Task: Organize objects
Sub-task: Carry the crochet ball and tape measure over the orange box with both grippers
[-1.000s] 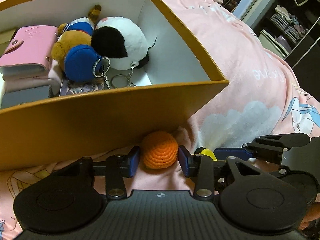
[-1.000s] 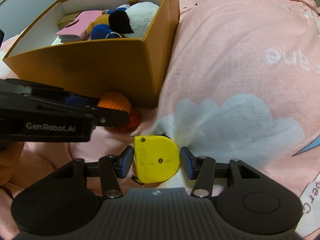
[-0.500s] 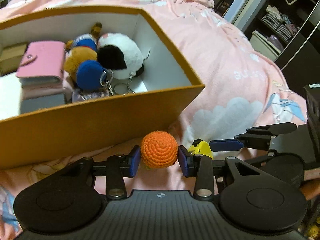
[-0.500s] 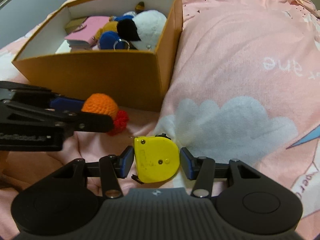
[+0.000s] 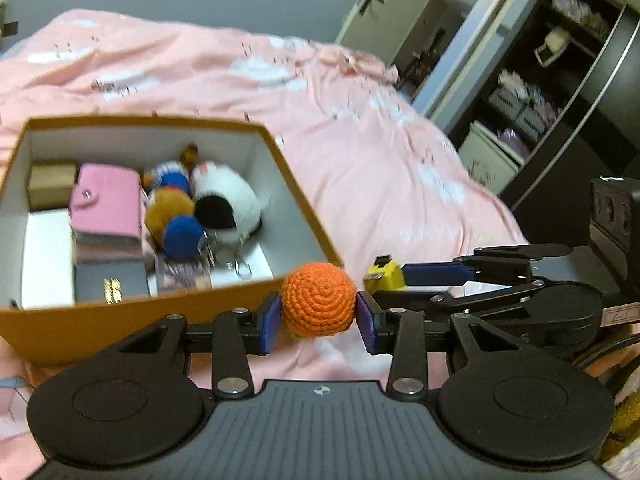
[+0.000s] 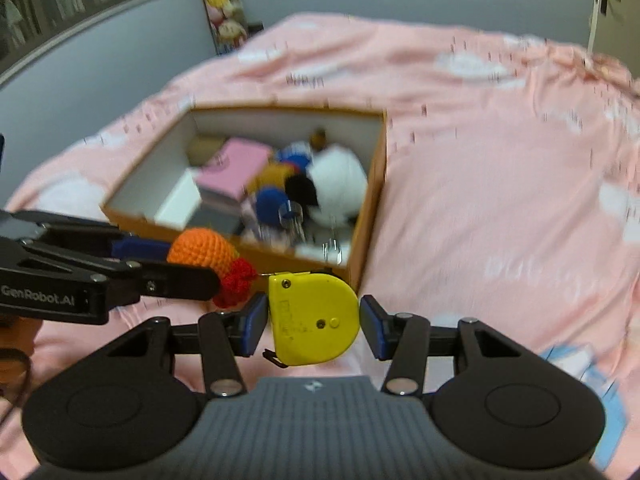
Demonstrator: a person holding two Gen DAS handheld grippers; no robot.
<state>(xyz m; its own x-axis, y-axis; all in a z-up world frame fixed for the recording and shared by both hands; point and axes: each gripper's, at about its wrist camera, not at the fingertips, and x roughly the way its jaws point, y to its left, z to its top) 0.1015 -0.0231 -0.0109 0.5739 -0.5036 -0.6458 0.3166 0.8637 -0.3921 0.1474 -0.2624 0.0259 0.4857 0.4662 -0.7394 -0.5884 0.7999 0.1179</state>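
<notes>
My left gripper [image 5: 317,316] is shut on an orange crochet ball [image 5: 318,299] with a red tuft [image 6: 234,284], held in the air just in front of the near right corner of the orange box [image 5: 100,326]. My right gripper [image 6: 313,326] is shut on a yellow tape measure [image 6: 314,324], also lifted, to the right of the left gripper [image 6: 192,268]. The tape measure shows in the left wrist view [image 5: 386,276]. The box [image 6: 366,216] holds a pink wallet [image 5: 106,200], plush keychains [image 5: 224,202] and small boxes.
The box sits on a pink bed cover [image 5: 360,152] with white clouds. A dark open wardrobe [image 5: 560,92] stands at the right of the bed. A grey wall and a window [image 6: 60,4] lie behind the bed.
Both grippers have risen from the bed cover with the ball and the tape measure in them. The box now lies lower and farther in both views.
</notes>
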